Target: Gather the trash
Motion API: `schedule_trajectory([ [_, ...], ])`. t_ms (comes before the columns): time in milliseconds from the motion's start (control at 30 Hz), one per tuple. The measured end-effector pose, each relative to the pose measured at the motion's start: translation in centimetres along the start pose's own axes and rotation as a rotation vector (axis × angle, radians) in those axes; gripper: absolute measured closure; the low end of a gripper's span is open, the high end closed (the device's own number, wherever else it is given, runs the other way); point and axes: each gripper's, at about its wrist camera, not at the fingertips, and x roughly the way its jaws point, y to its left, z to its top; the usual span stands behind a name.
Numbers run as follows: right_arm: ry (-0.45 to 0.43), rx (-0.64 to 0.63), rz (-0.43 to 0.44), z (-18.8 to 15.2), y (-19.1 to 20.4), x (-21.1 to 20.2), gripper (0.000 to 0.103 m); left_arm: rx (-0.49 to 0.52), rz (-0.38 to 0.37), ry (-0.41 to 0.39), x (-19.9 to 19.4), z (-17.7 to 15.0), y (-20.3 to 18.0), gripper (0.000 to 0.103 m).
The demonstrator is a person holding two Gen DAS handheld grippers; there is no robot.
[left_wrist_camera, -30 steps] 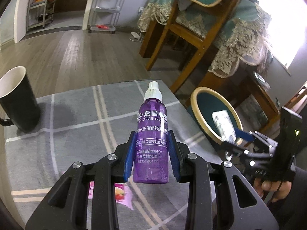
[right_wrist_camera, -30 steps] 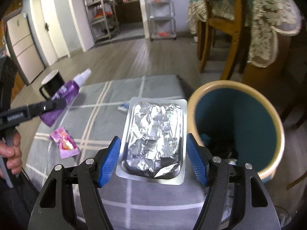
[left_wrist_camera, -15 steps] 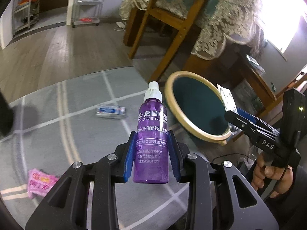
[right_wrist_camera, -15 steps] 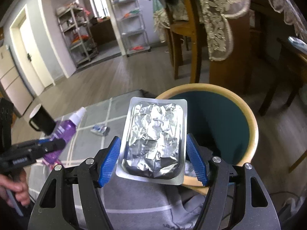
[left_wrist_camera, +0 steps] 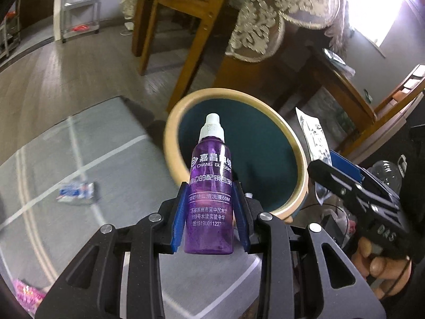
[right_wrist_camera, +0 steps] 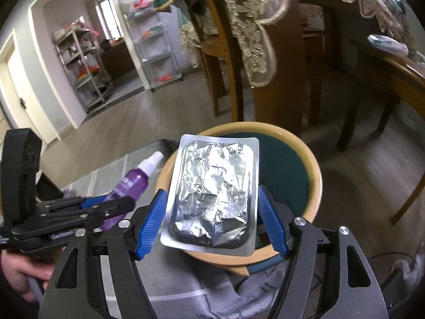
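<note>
My left gripper [left_wrist_camera: 209, 212] is shut on a purple spray bottle [left_wrist_camera: 211, 186] with a white cap, held upright at the near rim of the teal bin [left_wrist_camera: 265, 148] with a tan rim. My right gripper [right_wrist_camera: 212, 218] is shut on a silver foil blister pack [right_wrist_camera: 212, 194], held over the near rim of the same bin [right_wrist_camera: 305, 164]. The bottle also shows in the right wrist view [right_wrist_camera: 132, 183], at the bin's left edge. The blister pack shows edge-on in the left wrist view [left_wrist_camera: 314, 138], right of the bin.
A grey checked cloth [left_wrist_camera: 106, 164] covers the low table. On it lie a small blue-white wrapper [left_wrist_camera: 77, 191] and a pink wrapper [left_wrist_camera: 26, 295]. Wooden chairs and a lace-covered table [left_wrist_camera: 260, 26] stand behind the bin. Metal shelves [right_wrist_camera: 87, 61] stand far off.
Both grippers have moved right, from over the table toward the bin, each keeping its object. The black mug has left the left wrist view.
</note>
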Motion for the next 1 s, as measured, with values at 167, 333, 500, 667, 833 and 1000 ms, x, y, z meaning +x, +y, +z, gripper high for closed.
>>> schedule_trajectory([
  [167,0.033,0.011,-0.029,0.7,-1.2,1.1,0.033,0.0,-0.003,0.046,2.7,1.0,-1.0,0.071],
  [333,0.043,0.007,-0.048,1.0,-1.6,1.4,0.033,-0.04,-0.019,0.09,4.9,2.2,-1.0,0.071],
  [500,0.061,0.004,-0.054,0.7,-1.9,1.8,0.033,-0.031,0.003,0.131,6.4,2.5,-1.1,0.071],
  [667,0.075,0.003,-0.055,1.0,-2.0,2.5,0.033,-0.056,0.006,0.104,5.5,2.4,-0.4,0.065],
  [833,0.091,-0.008,-0.05,1.4,-1.8,3.5,0.033,-0.075,0.022,0.054,3.1,2.4,0.8,0.051],
  [1000,0.111,-0.019,-0.045,1.6,-1.5,4.6,0.033,-0.117,0.052,0.014,0.2,1.4,2.9,0.042],
])
